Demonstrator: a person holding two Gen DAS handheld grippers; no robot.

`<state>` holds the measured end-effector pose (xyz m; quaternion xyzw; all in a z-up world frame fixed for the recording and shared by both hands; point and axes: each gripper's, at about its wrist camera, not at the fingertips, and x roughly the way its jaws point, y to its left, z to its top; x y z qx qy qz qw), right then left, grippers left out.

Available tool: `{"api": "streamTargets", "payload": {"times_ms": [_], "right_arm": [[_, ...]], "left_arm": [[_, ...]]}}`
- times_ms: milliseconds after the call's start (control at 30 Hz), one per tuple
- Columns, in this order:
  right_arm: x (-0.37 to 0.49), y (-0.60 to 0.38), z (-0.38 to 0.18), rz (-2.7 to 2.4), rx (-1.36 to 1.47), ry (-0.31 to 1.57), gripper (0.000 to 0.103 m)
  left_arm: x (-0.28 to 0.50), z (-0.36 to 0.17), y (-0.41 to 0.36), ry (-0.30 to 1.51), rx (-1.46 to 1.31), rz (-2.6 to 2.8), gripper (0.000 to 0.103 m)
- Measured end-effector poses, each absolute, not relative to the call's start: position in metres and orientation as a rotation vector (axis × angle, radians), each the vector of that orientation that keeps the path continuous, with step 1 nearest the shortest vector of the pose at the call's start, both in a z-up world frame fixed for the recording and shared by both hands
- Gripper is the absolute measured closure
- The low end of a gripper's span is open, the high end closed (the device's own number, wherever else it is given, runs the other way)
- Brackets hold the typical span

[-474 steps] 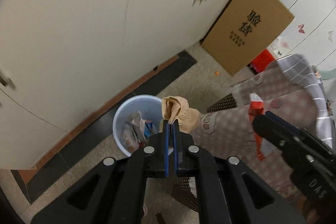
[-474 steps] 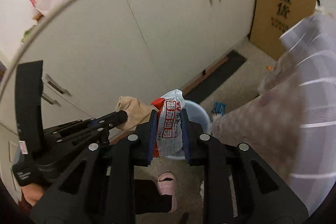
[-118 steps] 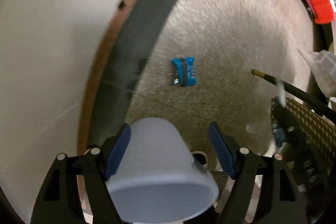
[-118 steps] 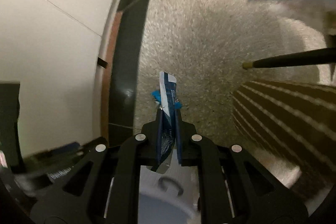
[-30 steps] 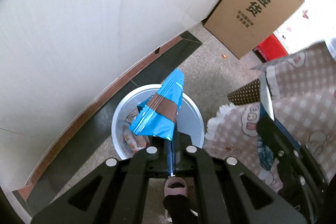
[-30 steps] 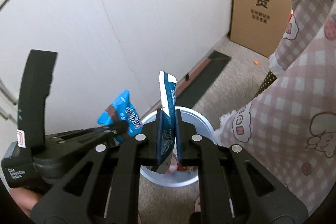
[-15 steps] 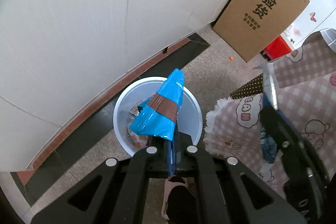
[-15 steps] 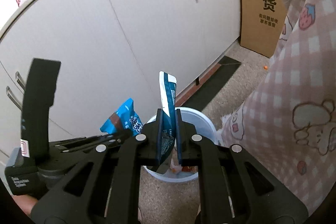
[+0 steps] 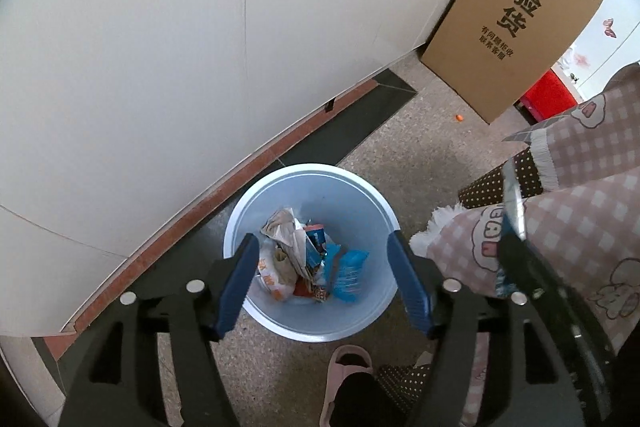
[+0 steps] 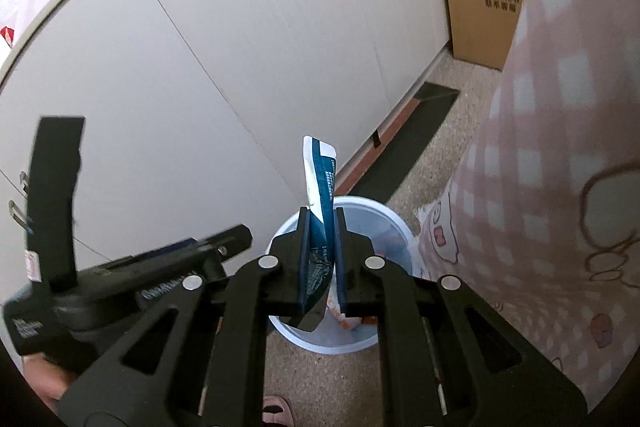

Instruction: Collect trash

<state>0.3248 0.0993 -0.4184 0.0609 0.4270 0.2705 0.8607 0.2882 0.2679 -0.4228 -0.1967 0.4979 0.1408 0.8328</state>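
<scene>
A pale blue trash bin (image 9: 312, 169) stands on the floor by the white cabinets, with several wrappers inside. My left gripper (image 9: 322, 239) hangs over it, jaws opening and nothing between them. A light blue snack wrapper (image 9: 350, 277) lies loose in the bin below. My right gripper (image 10: 322, 215) is shut on a dark blue and white wrapper (image 10: 320, 179) that sticks up from its pads, just above the bin's (image 10: 384, 219) near rim. In the left wrist view the right gripper (image 9: 516, 259) shows at the right edge.
White cabinet doors (image 9: 160, 47) run behind the bin. A cardboard box (image 9: 516, 23) leans at the back right, with a red object (image 9: 548, 95) beside it. Pink checked cloth (image 9: 580, 211) hangs at the right. A person's pink slipper (image 9: 348, 367) is just in front of the bin.
My left gripper has opened and the light blue wrapper it held has dropped into the bin. My right gripper has moved closer over the bin, still gripping its wrapper.
</scene>
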Motion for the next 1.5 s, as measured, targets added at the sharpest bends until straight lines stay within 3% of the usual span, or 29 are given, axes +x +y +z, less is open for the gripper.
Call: {"api": "streamTargets", "payload": {"times_ms": [733,767,833,867,1133,1500], "right_arm": [[0.345,0.128,-0.454,0.598,0.142,0.941,0.089],[0.345,0.130,-0.456,0.605,0.148,0.939,0.085],[0.344,0.131,-0.457,0.611,0.156,0.945,0.065],[0.343,0.132,-0.457,0.614,0.161,0.943,0.049],[0.325,0.138,-0.431,0.599,0.078,0.912,0.046],[0.243,0.137,-0.317,0.557,-0.102,0.754,0.031]], "left_arm": [[0.271,-0.430,0.304,1.114,-0.428,0.424,0.032],[0.270,-0.429,0.305,1.115,-0.424,0.427,0.031],[0.268,-0.427,0.304,1.115,-0.413,0.438,0.031],[0.268,-0.425,0.303,1.113,-0.406,0.448,0.031],[0.250,-0.394,0.306,1.070,-0.385,0.462,0.030],[0.195,-0.277,0.290,0.885,-0.314,0.471,0.028]]}}
